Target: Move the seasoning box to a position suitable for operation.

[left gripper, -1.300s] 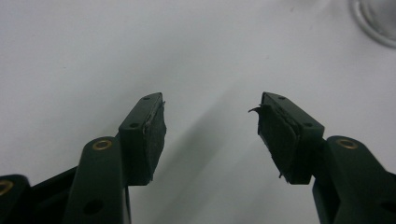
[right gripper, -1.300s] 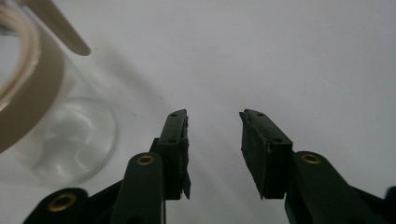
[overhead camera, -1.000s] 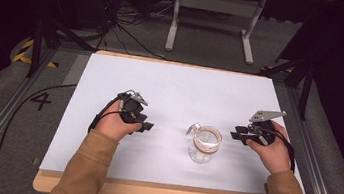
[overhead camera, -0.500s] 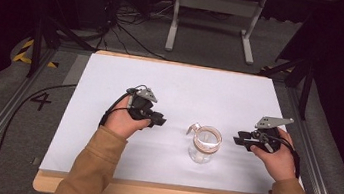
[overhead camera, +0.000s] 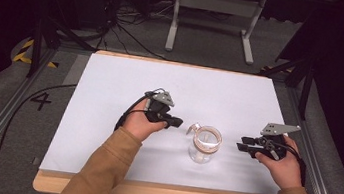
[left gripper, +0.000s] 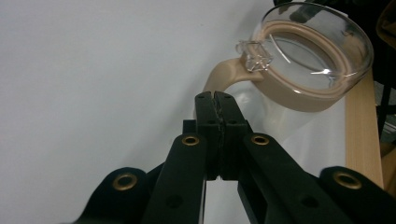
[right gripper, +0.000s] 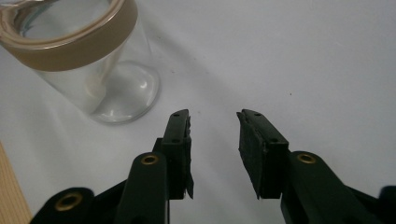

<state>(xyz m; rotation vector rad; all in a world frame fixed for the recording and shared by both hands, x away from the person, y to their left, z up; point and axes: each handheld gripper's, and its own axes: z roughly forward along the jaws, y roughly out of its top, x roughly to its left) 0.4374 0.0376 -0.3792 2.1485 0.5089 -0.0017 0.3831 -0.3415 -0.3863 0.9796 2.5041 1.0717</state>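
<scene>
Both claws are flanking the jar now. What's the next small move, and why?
Probably open the left claw before easing closer. Its jaws are pressed shut, pointing at the tan lid tab of the glass jar, so it can't grip as it is. The right claw is already open beside the jar, touching nothing.

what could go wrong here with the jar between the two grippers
The left gripper is shut and close to the tab of the glass jar; pushing on could tip the jar rather than grip it. The right gripper is open but aimed beside the jar, so it may not steady it in time.
</scene>
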